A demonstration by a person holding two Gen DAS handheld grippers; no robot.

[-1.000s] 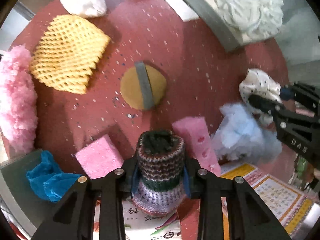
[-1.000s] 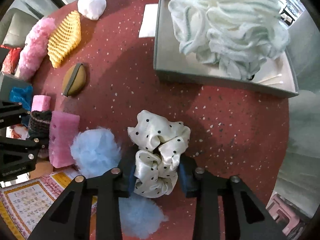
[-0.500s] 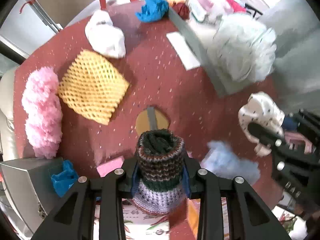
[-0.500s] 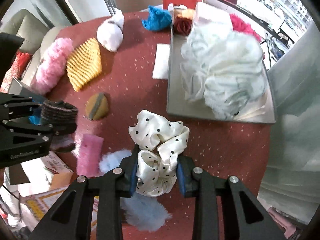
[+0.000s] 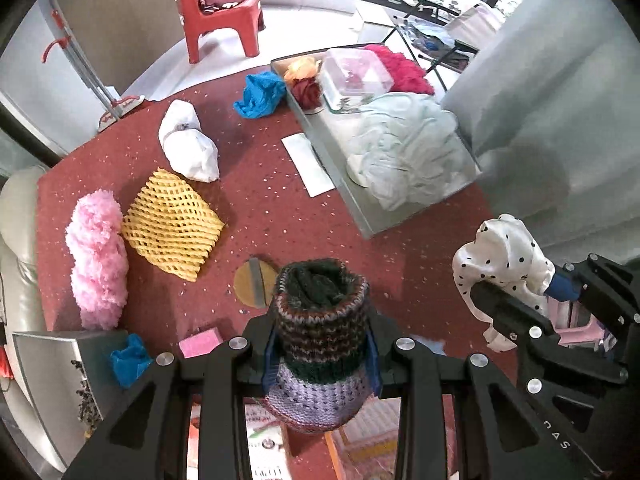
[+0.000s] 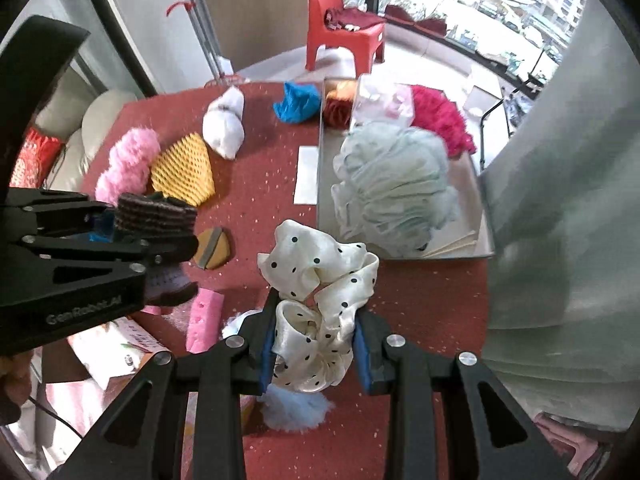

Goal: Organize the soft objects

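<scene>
overlooking speckled red table (image 5: 280, 208), red chair (image 5: 220, 8), window

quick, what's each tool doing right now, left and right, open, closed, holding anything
Left tool: closed on the striped knitted sleeve, held off the table.
Right tool: closed on the white polka-dot scrunchie, also held off the table.

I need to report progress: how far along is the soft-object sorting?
Done: the metal tray already holds a pale mesh pouf and a magenta fluffy piece. In hand: left gripper grips a knitted cuff; right gripper grips a polka-dot scrunchie. Left: yellow foam net, pink fluff, sponges.
</scene>
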